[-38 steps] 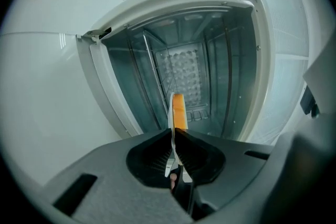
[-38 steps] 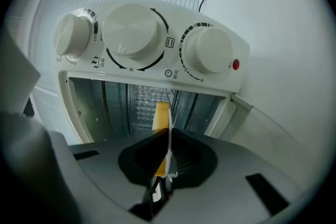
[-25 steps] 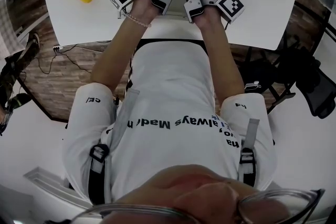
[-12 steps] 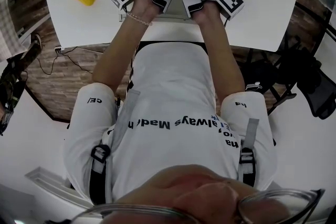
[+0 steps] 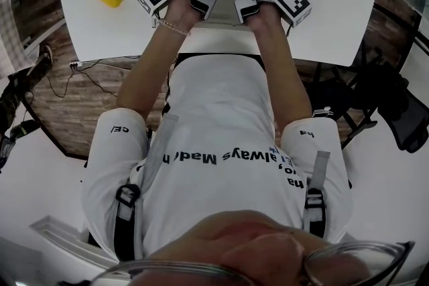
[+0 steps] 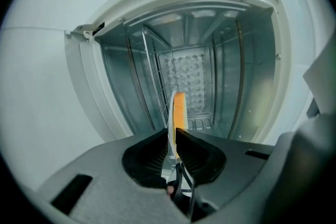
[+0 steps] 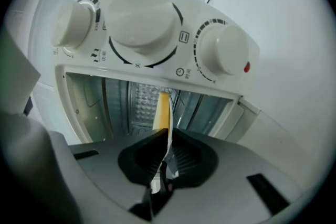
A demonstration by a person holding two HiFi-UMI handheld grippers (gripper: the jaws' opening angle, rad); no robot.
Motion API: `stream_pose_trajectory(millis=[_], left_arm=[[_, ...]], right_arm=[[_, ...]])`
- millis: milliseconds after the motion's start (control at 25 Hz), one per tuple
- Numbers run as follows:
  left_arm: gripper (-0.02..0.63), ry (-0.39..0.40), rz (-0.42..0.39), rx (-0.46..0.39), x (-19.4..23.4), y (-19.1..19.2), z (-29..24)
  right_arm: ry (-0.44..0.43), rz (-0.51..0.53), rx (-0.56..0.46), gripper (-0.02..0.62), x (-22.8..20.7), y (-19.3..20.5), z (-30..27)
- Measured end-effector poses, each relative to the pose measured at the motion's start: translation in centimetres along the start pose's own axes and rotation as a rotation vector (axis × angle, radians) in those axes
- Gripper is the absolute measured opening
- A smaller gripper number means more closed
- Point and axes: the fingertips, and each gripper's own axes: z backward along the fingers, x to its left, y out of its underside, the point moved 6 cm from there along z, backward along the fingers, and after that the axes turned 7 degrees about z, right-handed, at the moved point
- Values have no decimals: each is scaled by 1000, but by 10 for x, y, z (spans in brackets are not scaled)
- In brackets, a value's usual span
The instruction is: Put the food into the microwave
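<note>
A thin white plate (image 6: 169, 126) carrying yellow food (image 6: 179, 107) is being gripped from both sides, the left gripper (image 6: 174, 139) and right gripper (image 7: 167, 140) fingers clenched on its rim. It is held level at the mouth of the open white microwave (image 6: 286, 60).

Shiny metal inside, white plastic outside
The microwave (image 6: 231, 65) cavity is bright ribbed metal; its knobs (image 7: 144, 26) are smooth glossy plastic, the left gripper (image 6: 173, 136) matt grey plastic, the pinched plate (image 6: 177, 108) edge smooth white.
</note>
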Motion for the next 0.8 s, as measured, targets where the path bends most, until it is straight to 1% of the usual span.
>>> stream_pose_trajectory(millis=[80,200,280,400,480,520,640,800], left_arm=[[21,-9,-14,-10,0,-2,9],[21,-19,-66,-9,-5,-6,19],[21,-13,-114,-4,-14,6,31],[20,16,-169,-1,-33,32,51],[20,28,-210,5,-45,39,61],[20,30,-244,8,-51,41,65],[20,39,-388,10,-75,46,79],[20,76,-553,8,-110,61,94]], right_arm=[[7,24,11,23,2,1,6],[9,92,36,23,9,1,9],[-1,149,57,23,16,-1,24],[-27,223,78,23,29,-3,57],[-41,279,89,23,38,-5,69],[-46,316,93,23,44,-6,74],[-62,448,99,23,63,-10,89],[-87,635,99,23,92,-19,115]])
